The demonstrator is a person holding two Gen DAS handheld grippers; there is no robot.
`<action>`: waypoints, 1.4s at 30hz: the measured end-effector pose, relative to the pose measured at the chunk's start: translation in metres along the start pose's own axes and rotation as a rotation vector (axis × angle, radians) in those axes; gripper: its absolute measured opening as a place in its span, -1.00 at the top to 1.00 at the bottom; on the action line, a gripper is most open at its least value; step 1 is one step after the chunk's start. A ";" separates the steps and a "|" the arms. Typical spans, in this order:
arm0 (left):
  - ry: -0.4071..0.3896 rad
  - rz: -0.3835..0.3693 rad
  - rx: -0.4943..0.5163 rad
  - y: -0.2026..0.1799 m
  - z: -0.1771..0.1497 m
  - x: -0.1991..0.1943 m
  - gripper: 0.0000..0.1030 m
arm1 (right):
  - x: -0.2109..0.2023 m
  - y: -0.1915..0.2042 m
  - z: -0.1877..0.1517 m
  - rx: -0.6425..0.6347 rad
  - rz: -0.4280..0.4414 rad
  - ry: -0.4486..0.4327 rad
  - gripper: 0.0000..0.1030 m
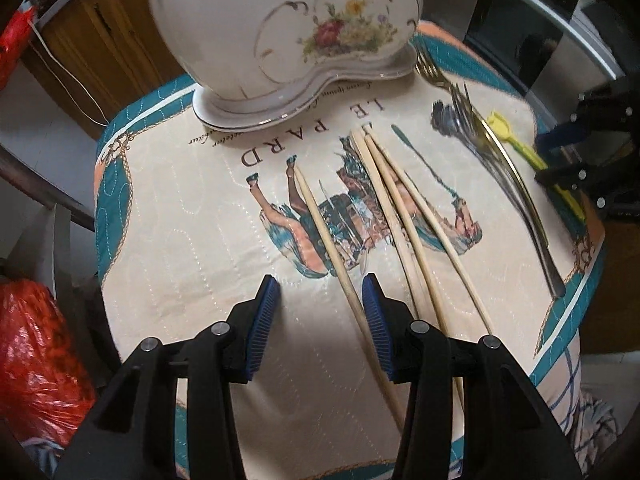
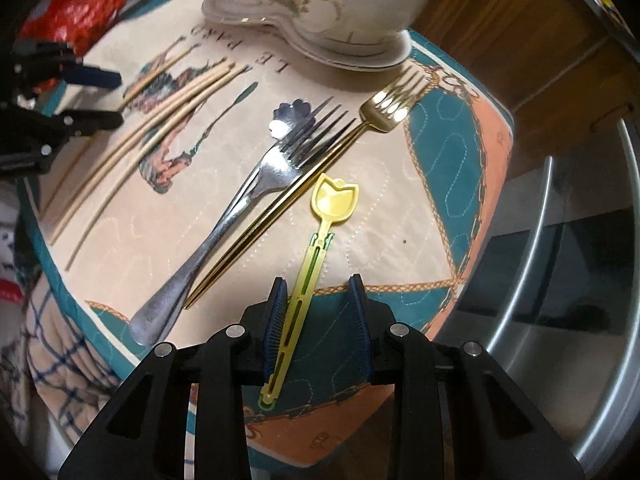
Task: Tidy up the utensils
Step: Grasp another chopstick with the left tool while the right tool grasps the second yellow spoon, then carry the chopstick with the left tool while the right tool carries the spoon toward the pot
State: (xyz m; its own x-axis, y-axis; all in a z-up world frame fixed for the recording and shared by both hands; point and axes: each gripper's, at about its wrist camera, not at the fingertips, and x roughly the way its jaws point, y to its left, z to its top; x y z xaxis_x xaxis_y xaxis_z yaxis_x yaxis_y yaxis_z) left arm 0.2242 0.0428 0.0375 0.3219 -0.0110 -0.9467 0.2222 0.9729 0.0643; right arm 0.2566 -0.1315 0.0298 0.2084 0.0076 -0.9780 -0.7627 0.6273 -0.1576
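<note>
Left gripper [image 1: 320, 284] hangs half-open over the printed mat [image 1: 200, 232], one pale chopstick [image 1: 320, 224] lying loose between its pads, three more just right. Right gripper [image 2: 318, 286] stands parted around the yellow spoon's [image 2: 316, 240] handle, forks [image 2: 256, 184] beside.

"LE PARD" in dark capitals printed on the quilted table mat [image 1: 168, 208], upside down ahead of the left tongs [image 1: 320, 300], just before the flowered china pot [image 1: 280, 32], small cursive line beside it too blurred to read
</note>
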 end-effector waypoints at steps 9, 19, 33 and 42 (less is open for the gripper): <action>0.098 -0.050 0.053 -0.006 0.003 -0.003 0.65 | 0.000 0.007 0.008 -0.034 0.013 0.044 0.64; 0.044 -0.150 -0.024 0.022 -0.015 0.000 0.91 | 0.000 -0.007 0.001 0.037 0.091 -0.004 0.74; -0.278 -0.284 -0.226 0.075 -0.059 -0.032 0.92 | -0.032 -0.038 -0.032 0.189 0.252 -0.292 0.79; -0.453 -0.312 -0.240 0.063 -0.057 -0.061 0.91 | -0.048 -0.053 -0.050 0.289 0.365 -0.481 0.84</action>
State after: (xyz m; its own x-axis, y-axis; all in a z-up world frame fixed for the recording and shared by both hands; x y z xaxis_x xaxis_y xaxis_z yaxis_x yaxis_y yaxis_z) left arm 0.1659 0.1175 0.0809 0.6466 -0.3507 -0.6775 0.1724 0.9323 -0.3181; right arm 0.2561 -0.2039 0.0777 0.2692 0.5634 -0.7811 -0.6553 0.7015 0.2801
